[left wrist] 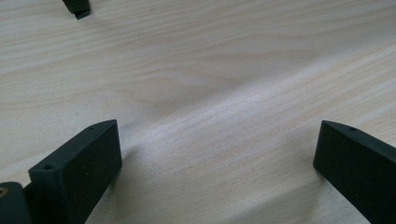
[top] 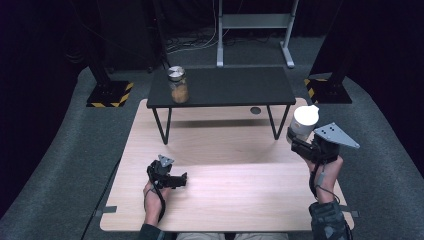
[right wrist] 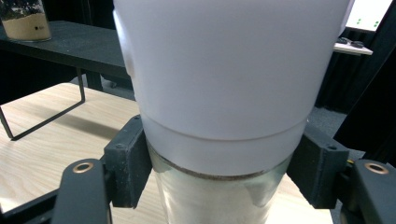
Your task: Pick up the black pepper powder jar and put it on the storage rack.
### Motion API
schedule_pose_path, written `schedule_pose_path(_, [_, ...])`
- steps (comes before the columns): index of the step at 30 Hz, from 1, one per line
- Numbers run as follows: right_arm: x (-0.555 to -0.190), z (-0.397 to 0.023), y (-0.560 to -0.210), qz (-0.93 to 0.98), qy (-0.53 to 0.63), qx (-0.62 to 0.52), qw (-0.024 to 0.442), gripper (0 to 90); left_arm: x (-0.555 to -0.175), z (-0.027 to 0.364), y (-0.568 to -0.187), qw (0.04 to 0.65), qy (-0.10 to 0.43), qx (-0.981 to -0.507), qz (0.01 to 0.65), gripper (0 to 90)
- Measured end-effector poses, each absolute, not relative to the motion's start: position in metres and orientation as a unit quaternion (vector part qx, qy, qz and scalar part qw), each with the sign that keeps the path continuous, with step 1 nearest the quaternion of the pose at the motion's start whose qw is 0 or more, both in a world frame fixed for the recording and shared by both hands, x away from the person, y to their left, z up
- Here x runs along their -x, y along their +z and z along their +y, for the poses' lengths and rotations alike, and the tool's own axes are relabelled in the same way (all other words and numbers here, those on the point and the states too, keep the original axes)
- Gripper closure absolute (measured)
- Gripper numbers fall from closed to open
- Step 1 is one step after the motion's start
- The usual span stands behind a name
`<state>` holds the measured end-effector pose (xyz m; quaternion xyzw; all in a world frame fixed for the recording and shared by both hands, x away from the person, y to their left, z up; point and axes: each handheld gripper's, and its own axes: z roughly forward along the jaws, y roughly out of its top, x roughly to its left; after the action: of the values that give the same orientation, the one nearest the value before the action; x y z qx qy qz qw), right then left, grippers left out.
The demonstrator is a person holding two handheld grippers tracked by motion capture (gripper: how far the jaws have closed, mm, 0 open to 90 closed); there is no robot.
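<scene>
**White-lidded jar clamped in my right gripper**

From above, my right gripper holds the white-lidded jar off the wooden table's right edge. Its own camera shows pads pinching glass below the lid. My left gripper rests on the wood, jaws apart, nothing between.

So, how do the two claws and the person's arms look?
Both claws are black, each with two blocky jaws. The right claw carries a grey three-cornered plate with small holes, and brass-coloured rivets show near its jaws. The left claw has a smaller grey plate. A black cable runs along each wrist. The right forearm wears a dark strap.
</scene>
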<state>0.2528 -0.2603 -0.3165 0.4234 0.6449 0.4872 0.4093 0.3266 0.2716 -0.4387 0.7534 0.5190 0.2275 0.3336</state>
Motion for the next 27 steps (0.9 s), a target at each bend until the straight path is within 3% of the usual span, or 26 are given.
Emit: schedule_pose_path(27, [-0.28, -0.257, -0.309, 0.648, 0.486, -0.431, 0.398, 29.2, -0.327, 0.272, -0.438, 0.333, 0.227, -0.754, 0.518, 0.3])
